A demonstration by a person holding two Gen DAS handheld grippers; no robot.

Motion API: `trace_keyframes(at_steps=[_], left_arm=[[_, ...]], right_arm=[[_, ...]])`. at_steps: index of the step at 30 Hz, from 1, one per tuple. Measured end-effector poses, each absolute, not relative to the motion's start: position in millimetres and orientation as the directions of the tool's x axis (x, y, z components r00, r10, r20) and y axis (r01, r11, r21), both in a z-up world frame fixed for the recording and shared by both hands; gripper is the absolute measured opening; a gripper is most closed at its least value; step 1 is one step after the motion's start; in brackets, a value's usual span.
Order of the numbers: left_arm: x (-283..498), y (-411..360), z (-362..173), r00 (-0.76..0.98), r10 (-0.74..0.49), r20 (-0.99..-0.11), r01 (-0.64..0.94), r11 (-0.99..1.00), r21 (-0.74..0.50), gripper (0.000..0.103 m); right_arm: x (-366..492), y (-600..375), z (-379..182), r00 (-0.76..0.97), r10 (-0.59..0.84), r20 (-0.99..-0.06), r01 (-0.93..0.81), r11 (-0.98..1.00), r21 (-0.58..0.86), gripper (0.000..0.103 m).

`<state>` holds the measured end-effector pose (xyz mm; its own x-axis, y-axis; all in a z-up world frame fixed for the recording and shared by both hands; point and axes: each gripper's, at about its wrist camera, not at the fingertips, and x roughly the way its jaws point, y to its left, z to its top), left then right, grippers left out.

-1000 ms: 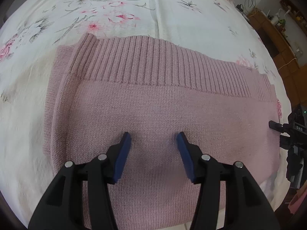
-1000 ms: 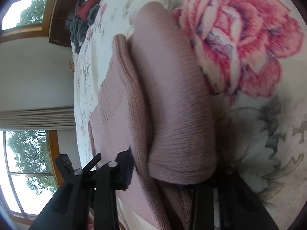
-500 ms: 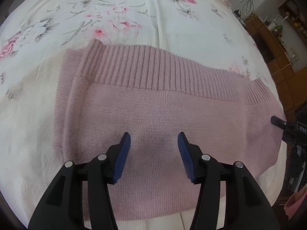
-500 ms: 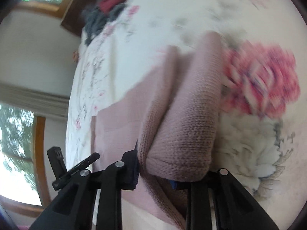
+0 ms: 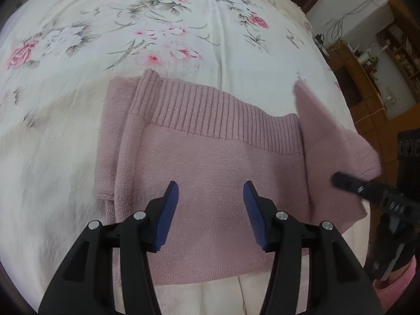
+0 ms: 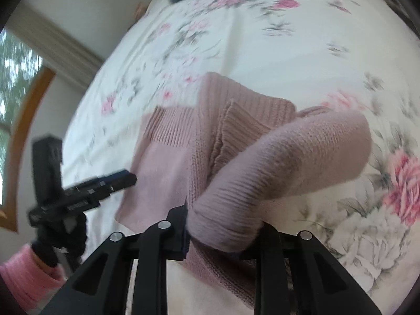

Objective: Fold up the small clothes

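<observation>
While the left gripper (image 5: 210,211) hovers wide open and empty over the pink sweater (image 5: 210,173) lying on the floral bedspread (image 5: 183,39), we judge the right gripper (image 6: 223,232), clamped on the sleeve (image 6: 288,162), lifts it at 3 o'clock for folding inward.

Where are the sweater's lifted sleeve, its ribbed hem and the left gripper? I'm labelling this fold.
lifted sleeve (image 6: 302,157), right wrist view, mid-sleeve knit.
ribbed hem (image 5: 210,113), left wrist view, middle of ribbing.
left gripper (image 5: 210,207), left wrist view, between open fingertips.
</observation>
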<state>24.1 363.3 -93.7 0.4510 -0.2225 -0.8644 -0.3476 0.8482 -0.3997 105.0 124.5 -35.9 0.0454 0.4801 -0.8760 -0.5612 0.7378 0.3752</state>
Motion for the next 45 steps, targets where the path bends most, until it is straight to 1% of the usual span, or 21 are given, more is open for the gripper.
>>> trace_keyframes(at_steps=[2, 3, 5, 7, 9, 11, 14, 15, 16, 20, 21, 25, 27, 29, 30, 31, 33, 37, 41, 43, 45], left_arm=[[23, 367, -95, 0.453, -0.225, -0.863, -0.359, 0.840, -0.408, 0.051], [21, 369, -97, 0.451, -0.225, -0.864, -0.367, 0.835, -0.409, 0.051], [17, 373, -99, 0.446, -0.221, -0.867, -0.381, 0.830, -0.408, 0.051], [14, 378, -102, 0.444, -0.225, -0.867, -0.393, 0.821, -0.414, 0.051], [10, 381, -104, 0.439, -0.227, -0.869, -0.400, 0.817, -0.416, 0.051], [7, 382, -105, 0.435, -0.227, -0.871, -0.403, 0.817, -0.413, 0.051], [5, 383, -106, 0.433, -0.232, -0.871, -0.401, 0.816, -0.417, 0.051], [5, 382, -105, 0.435, -0.234, -0.869, -0.399, 0.815, -0.419, 0.051], [4, 381, -105, 0.436, -0.237, -0.868, -0.397, 0.815, -0.422, 0.051], [8, 374, -100, 0.444, -0.259, -0.858, -0.376, 0.815, -0.441, 0.051], [9, 370, -98, 0.446, -0.266, -0.855, -0.367, 0.816, -0.445, 0.051], [13, 350, -91, 0.450, -0.293, -0.844, -0.318, 0.830, -0.458, 0.051], [15, 341, -89, 0.450, -0.305, -0.840, -0.294, 0.837, -0.461, 0.051], [16, 334, -87, 0.449, -0.315, -0.836, -0.279, 0.839, -0.466, 0.052], [16, 332, -87, 0.450, -0.319, -0.834, -0.275, 0.839, -0.469, 0.052], [15, 330, -87, 0.449, -0.321, -0.834, -0.273, 0.839, -0.471, 0.052], [15, 328, -88, 0.446, -0.326, -0.833, -0.273, 0.837, -0.474, 0.052], [13, 330, -90, 0.444, -0.326, -0.835, -0.282, 0.833, -0.476, 0.052], [7, 337, -90, 0.447, -0.323, -0.834, -0.295, 0.827, -0.478, 0.052], [3, 341, -89, 0.449, -0.320, -0.834, -0.300, 0.825, -0.479, 0.052], [1, 344, -89, 0.451, -0.319, -0.834, -0.305, 0.823, -0.480, 0.052]], right_arm=[[89, 143, -41, 0.033, 0.441, -0.897, -0.631, 0.705, 0.323, 0.024], [83, 147, -43, 0.025, 0.426, -0.905, -0.648, 0.696, 0.310, 0.026], [83, 154, -52, 0.002, 0.409, -0.913, -0.638, 0.704, 0.314, 0.030], [91, 145, -58, -0.032, 0.430, -0.902, -0.566, 0.736, 0.371, 0.039], [99, 134, -60, -0.063, 0.469, -0.881, -0.504, 0.747, 0.434, 0.042], [105, 118, -60, -0.090, 0.496, -0.864, -0.451, 0.753, 0.479, 0.043], [107, 97, -51, -0.089, 0.511, -0.855, -0.421, 0.759, 0.497, 0.043], [108, 92, -47, -0.085, 0.511, -0.855, -0.417, 0.762, 0.496, 0.045], [109, 89, -45, -0.082, 0.510, -0.856, -0.410, 0.766, 0.495, 0.051], [123, 63, -36, -0.082, 0.546, -0.834, -0.326, 0.776, 0.540, 0.058], [129, 54, -35, -0.077, 0.553, -0.830, -0.289, 0.784, 0.549, 0.064], [152, 34, -47, -0.082, 0.570, -0.817, -0.148, 0.804, 0.576, 0.065], [166, 23, -63, -0.089, 0.575, -0.813, -0.061, 0.812, 0.581, 0.065], [178, 12, -78, -0.086, 0.571, -0.817, 0.007, 0.820, 0.572, 0.058], [181, 10, -83, -0.083, 0.575, -0.814, 0.025, 0.818, 0.575, 0.039], [184, 9, -88, -0.080, 0.573, -0.815, 0.034, 0.819, 0.573, 0.022], [188, 12, -89, -0.070, 0.553, -0.830, 0.008, 0.832, 0.554, 0.014], [190, 37, -63, 0.002, 0.530, -0.848, -0.119, 0.842, 0.526, 0.012], [187, 87, -19, 0.067, 0.575, -0.816, -0.322, 0.786, 0.528, 0.011], [183, 113, -12, 0.057, 0.567, -0.822, -0.382, 0.773, 0.506, 0.011], [176, 148, -18, 0.018, 0.549, -0.835, -0.437, 0.756, 0.487, 0.011]])
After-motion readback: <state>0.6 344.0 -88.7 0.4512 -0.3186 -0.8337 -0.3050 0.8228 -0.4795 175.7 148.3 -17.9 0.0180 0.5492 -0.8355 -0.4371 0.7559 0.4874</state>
